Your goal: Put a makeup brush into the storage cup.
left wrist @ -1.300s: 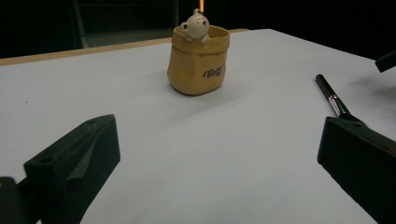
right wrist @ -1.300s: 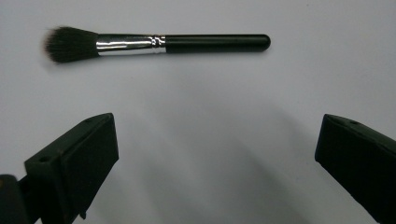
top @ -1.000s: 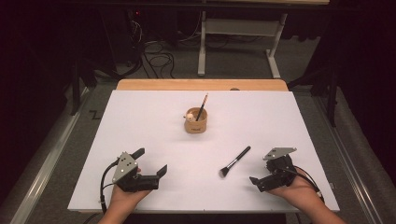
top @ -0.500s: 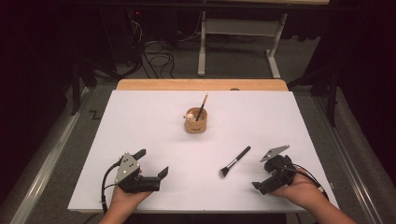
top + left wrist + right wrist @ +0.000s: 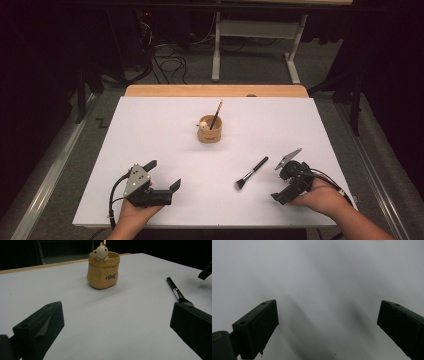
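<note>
High view: both grippers waiting wide open beside the brush

Left gripper is resting near the table's front edge, jaws spread wide and gripping nothing. Right gripper is gaping equally, apparently tilted toward the bare surface. Makeup brush is lying flat just left of it, untouched. Yellow bear cup is standing upright mid-table, well apart.

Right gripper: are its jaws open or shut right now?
Open. In the right gripper view, the right gripper has its two black jaws far apart with only bare white table between them.
</note>
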Available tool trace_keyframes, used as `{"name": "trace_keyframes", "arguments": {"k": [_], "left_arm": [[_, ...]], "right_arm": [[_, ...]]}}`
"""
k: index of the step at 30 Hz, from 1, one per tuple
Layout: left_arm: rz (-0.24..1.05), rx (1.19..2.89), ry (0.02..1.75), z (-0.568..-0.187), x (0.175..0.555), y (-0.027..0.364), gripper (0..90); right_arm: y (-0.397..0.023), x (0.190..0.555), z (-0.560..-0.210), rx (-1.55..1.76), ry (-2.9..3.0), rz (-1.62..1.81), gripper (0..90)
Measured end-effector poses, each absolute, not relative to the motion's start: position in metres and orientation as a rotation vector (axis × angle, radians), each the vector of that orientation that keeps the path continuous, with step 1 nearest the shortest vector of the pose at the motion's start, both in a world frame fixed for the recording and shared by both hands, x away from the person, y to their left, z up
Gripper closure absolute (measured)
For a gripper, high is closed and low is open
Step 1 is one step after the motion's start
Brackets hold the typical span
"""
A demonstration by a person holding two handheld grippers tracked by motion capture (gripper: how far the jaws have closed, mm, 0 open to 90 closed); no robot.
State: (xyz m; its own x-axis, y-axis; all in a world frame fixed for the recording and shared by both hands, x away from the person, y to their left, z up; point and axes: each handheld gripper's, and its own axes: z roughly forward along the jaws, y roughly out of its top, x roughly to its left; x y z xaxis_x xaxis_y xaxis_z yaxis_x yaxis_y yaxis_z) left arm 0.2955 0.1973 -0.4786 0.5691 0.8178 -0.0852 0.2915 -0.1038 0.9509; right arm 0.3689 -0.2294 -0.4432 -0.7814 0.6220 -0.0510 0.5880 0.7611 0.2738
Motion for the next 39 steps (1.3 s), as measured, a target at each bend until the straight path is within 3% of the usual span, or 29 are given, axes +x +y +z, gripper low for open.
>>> {"name": "trace_keyframes", "arguments": {"k": [15, 39], "left_arm": [[0.579, 1.656, 0.944, -0.477, 0.295, 0.199, 0.1], [0.571, 1.647, 0.945, -0.477, 0.294, 0.201, 0.1]], "right_arm": [[-0.196, 0.398, -0.439, 0.824, 2.831, 0.350, 3.3], [-0.157, 0.424, -0.445, 0.613, 2.889, 0.287, 10.7]]}}
